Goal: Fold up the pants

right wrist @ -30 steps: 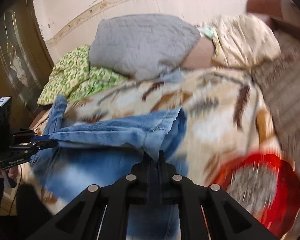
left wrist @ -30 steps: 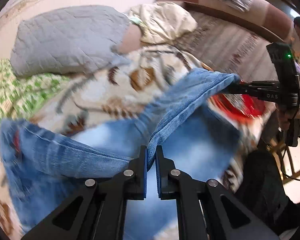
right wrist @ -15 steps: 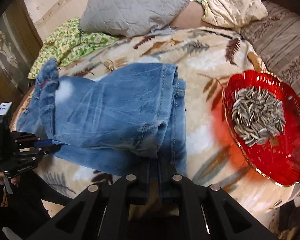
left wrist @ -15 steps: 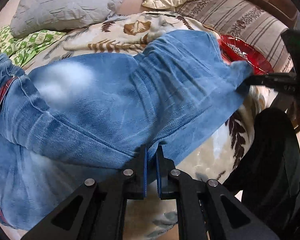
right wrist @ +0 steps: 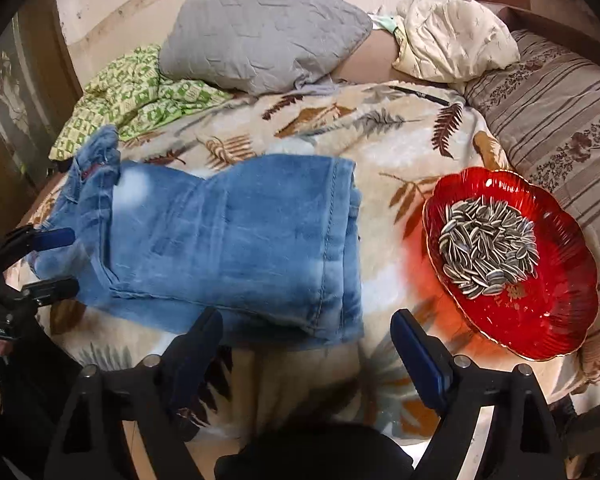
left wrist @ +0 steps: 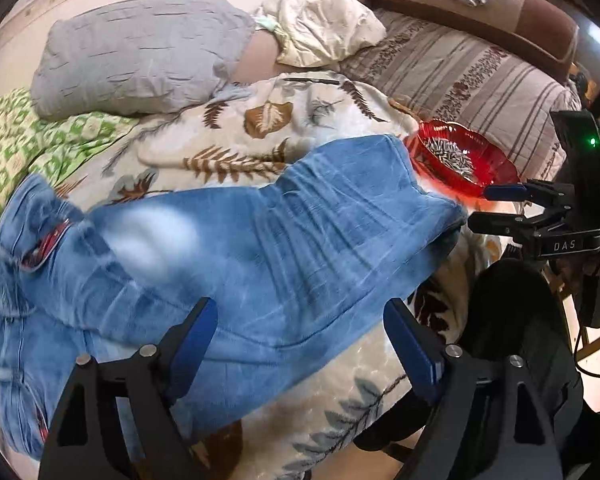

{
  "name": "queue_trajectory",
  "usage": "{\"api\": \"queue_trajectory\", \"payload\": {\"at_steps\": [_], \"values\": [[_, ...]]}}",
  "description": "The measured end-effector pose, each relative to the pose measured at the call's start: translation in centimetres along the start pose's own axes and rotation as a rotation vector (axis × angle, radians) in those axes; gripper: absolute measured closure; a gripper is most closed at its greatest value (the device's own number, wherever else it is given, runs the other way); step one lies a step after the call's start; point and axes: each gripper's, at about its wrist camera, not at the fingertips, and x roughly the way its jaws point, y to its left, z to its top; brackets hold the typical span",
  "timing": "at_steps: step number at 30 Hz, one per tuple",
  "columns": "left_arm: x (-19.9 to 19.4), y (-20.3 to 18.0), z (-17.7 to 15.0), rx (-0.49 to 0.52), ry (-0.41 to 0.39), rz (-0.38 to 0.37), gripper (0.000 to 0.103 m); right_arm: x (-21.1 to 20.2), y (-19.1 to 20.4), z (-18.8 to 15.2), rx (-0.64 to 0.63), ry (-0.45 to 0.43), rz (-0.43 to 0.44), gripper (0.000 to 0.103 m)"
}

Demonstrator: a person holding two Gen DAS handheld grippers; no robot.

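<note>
Denim is filling the middle of both views: the blue jeans (right wrist: 236,248) are lying folded over on the leaf-print blanket (right wrist: 380,128), waistband end toward the left of the frame and the folded edge toward the right.

Going left to right in the right wrist view, we are seeing the left gripper (right wrist: 52,260) at the left edge, its blue-padded jaws having just been opening; they are standing spread with the left end of the jeans beside them, and we cannot tell whether a pad is touching the cloth. A green patterned cloth (right wrist: 132,96) is lying at upper left, a grey quilted pillow (right wrist: 260,36) above centre, and a cream pillow (right wrist: 456,40) at upper right. At lower centre our right gripper (right wrist: 306,344) is hovering just below the near edge of the jeans, its jaws having just been opening and now standing wide apart, pinching nothing. At right, a red glass dish (right wrist: 540,312) holding sunflower seeds (right wrist: 488,248) is sitting on the blanket, near the folded edge but apart from it.

In the left wrist view, the spread fingers (left wrist: 196,332) are framing the lower edge of the jeans, nothing gripped.
</note>
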Motion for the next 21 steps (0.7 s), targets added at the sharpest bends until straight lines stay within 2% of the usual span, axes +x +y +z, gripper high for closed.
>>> {"api": "queue_trajectory", "payload": {"at_steps": [4, 8, 10, 11, 12, 13, 14, 15, 16, 18, 21], "values": [[2.0, -0.2, 0.6, 0.029, 0.042, 0.003, 0.018, 0.9, -0.4, 0.5, 0.028, -0.004, 0.026, 0.015], [4.3, -0.9, 0.1, 0.108, 0.096, 0.039, 0.018, 3.3, -1.3, 0.6, 0.102, 0.033, 0.081, 0.017], [5.4, -0.9, -0.4, 0.124, 0.128, 0.043, 0.018, 4.3, -1.7, 0.5, 0.132, 0.062, 0.115, 0.033], [5.8, -1.0, -0.7, 0.126, 0.142, 0.04, 0.019, 4.7, -1.8, 0.4, 0.14, 0.075, 0.109, 0.046], [6.0, -1.0, -0.9, 0.129, 0.149, 0.035, 0.036, 4.7, -2.0, 0.5, 0.146, 0.078, 0.096, 0.069], [6.2, -1.2, -1.2, 0.137, 0.159, 0.023, 0.059, 4.8, -2.1, 0.5, 0.144, 0.078, 0.112, 0.08], [6.0, -1.4, -1.2, 0.143, 0.148, 0.021, 0.062, 4.9, -2.1, 0.5, 0.135, 0.089, 0.131, 0.083], [5.7, -1.6, -1.2, 0.148, 0.145, 0.012, 0.078, 5.0, -1.9, 0.4, 0.117, 0.096, 0.122, 0.084], [5.6, -1.7, -1.1, 0.152, 0.153, 0.003, 0.086, 5.0, -1.6, 0.3, 0.098, 0.103, 0.117, 0.085], [5.3, -1.8, -1.1, 0.15, 0.159, -0.018, 0.092, 4.7, -1.4, 0.0, 0.077, 0.108, 0.118, 0.089], [4.3, -2.4, -1.4, 0.159, 0.163, -0.064, 0.095, 3.4, -1.6, -0.4, 0.08, 0.091, 0.12, 0.09]]}}
